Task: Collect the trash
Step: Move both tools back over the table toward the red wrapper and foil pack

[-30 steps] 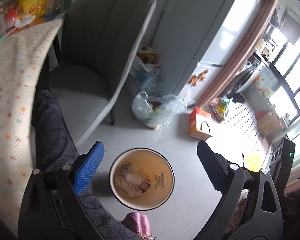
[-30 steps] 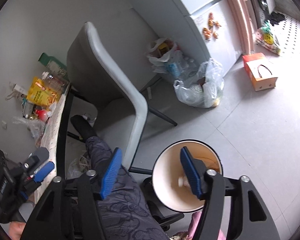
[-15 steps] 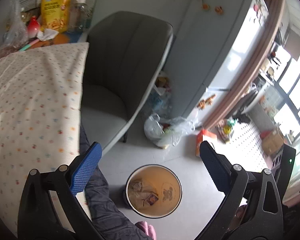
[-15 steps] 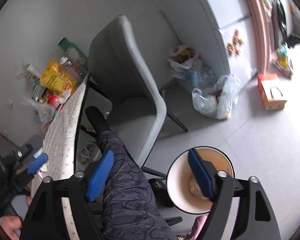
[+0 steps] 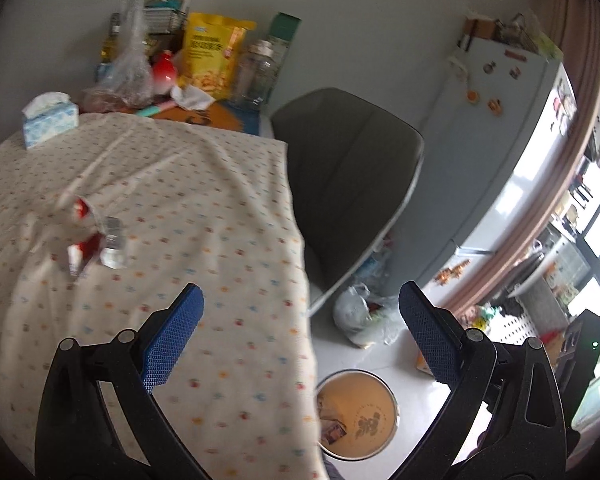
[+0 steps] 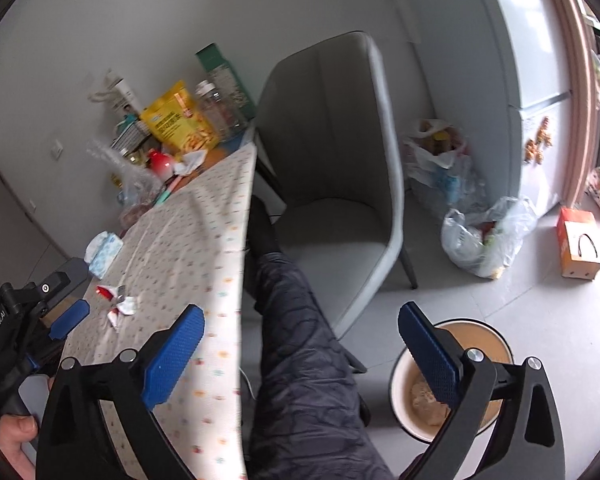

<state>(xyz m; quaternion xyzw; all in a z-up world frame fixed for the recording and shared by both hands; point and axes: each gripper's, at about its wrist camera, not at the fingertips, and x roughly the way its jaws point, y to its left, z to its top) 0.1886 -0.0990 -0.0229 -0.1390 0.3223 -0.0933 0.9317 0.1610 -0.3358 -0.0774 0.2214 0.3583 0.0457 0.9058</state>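
Note:
A round cream trash bin (image 5: pixel 356 414) stands on the floor by the table's corner, with wrappers inside; the right wrist view shows the trash bin (image 6: pixel 480 344) low on the right. Crumpled red, white and silver wrappers (image 5: pixel 94 242) lie on the dotted tablecloth (image 5: pixel 180 200), ahead and to the left of my left gripper (image 5: pixel 300 308). That gripper is open and empty, over the table's edge. My right gripper (image 6: pixel 300 328) is open and empty too, above a person's leg (image 6: pixel 300 340). The same wrappers (image 6: pixel 118 304) show near the left gripper (image 6: pixel 66 320).
A grey chair (image 6: pixel 340 184) stands by the table. At the table's far end are a tissue pack (image 5: pixel 48 118), a yellow snack bag (image 5: pixel 212 54), a jar and bottles. Plastic bags (image 6: pixel 484 240) and an orange box (image 6: pixel 578 242) sit on the floor near the fridge (image 5: pixel 496 152).
Both grippers have risen from over the bin and tilted up toward the table. The tabletop and its wrappers have come into the left wrist view. Both stay open and empty.

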